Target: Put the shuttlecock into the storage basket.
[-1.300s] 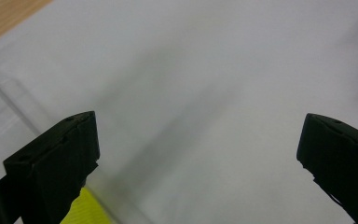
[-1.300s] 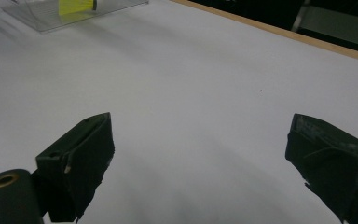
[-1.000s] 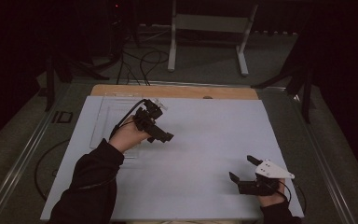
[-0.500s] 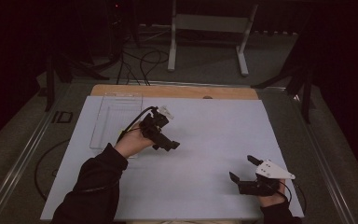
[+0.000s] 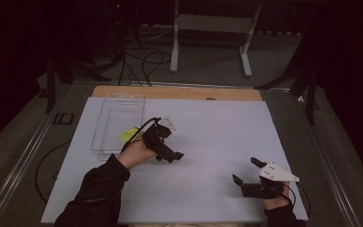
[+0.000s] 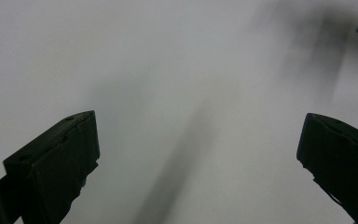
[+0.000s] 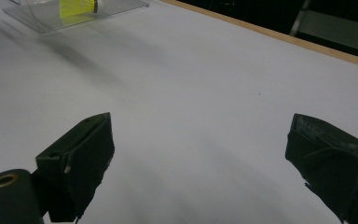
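At the left of the high view, a clear plastic tray lies on the white desk, and a small yellow thing sits at its near end, just beside the hand that carries the left tongs. Those tongs hang a little right of the tray over bare desk, jaws spread wide with nothing between them; their own view shows only blurred white surface and soft shadows. The right tongs rest low at the lower right of the frame, well apart from the tray, jaws likewise spread and empty.

In the right gripper view the yellow thing appears at the upper left inside the tray. It looks small and light, so I'd guess a gentle pinch across its middle would do. The tray is thin, stiff and probably slippery; a rim edge seems the safest hold.

What the yellow thing actually is I cannot tell: it is tiny, partly behind the hand, and cut off by the frame's top edge.
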Motion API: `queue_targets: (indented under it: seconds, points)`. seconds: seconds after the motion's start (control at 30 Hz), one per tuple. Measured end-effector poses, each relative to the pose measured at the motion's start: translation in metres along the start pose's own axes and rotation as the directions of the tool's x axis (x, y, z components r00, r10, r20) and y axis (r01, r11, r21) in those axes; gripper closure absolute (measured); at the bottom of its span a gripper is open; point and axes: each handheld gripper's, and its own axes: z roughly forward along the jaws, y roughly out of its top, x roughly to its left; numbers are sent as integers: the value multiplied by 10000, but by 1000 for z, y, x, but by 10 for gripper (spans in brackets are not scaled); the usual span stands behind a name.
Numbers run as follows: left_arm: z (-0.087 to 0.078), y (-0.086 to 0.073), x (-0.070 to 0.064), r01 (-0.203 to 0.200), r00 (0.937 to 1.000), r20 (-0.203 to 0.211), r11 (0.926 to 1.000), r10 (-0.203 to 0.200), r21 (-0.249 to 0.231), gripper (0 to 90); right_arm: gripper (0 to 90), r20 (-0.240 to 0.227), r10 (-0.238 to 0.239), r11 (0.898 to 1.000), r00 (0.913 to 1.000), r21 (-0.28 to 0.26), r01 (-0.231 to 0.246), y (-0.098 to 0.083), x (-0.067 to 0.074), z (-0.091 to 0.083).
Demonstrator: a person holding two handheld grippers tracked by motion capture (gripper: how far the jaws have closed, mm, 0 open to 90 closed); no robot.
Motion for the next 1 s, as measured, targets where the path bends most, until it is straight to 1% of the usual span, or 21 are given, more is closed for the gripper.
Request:
queue_targets:
  seconds: [0.03, 0.07, 0.1, 0.2, 0.3, 0.33, 0.4, 0.47, 0.6, 0.67, 0.73, 0.8, 0.93, 1.0]
  points:
    - [0, -2, -1, -70, 10000, 60, 10000, 70, -7, 0, 78, -5, -3, 10000, 10000, 3, 3, 0, 0, 0]
    - [1, -4, -2, -47, 9999, 99, 9999, 48, -93, 0, 78, -8, -8, 10000, 10000, 6, 8, 0, 0, 0]
    - [2, -6, -2, 4, 9998, 185, 10000, -3, -80, 0, 78, -16, -6, 10000, 10000, 11, 6, 0, 0, 0]
    - [3, -12, -7, -156, 9994, 317, 9999, 157, -48, 0, 78, -16, -11, 10000, 10000, 4, 11, 0, 0, 0]
    - [3, -17, -10, -165, 9991, 396, 9998, 171, -149, 0, 78, -45, -10, 10000, 10000, 24, 10, 0, 0, 0]
    - [3, -19, -11, -152, 9986, 495, 9998, 159, -153, 0, 78, -37, 1, 10000, 10000, 38, -1, 0, 0, 1]
    - [2, -22, -13, -169, 9987, 482, 9996, 180, -217, 0, 78, -33, 5, 10000, 10000, 10, -5, 0, 1, 1]
    - [0, -26, -15, -203, 9981, 575, 9995, 217, -247, 0, 78, -24, -3, 10000, 10000, 15, 3, 0, 1, 0]
    - [-3, -34, -19, -209, 9971, 730, 9991, 236, -381, 0, 78, -43, 17, 10000, 10000, 45, -17, 0, 1, 1]
    - [-4, -39, -21, -198, 9973, 698, 9991, 224, -379, 0, 78, -57, 12, 10000, 10000, 41, -11, 0, 1, 1]
    - [-5, -42, -22, -132, 9960, 882, 9990, 169, -425, 0, 78, -60, -9, 10000, 10000, 44, 9, 0, 1, 1]
    - [-6, -46, -23, -155, 9959, 888, 9989, 194, -444, 0, 78, -49, -9, 10000, 10000, 48, 9, 0, 1, 1]
    - [-8, -52, -24, -105, 9933, 1142, 9981, 173, -601, 0, 78, -51, 5, 10000, 10000, 53, -4, 0, 1, 2]
    - [-10, -55, -24, -74, 9938, 1103, 9979, 145, -643, 0, 78, -78, 18, 10000, 10000, 57, -18, 0, 1, 2]
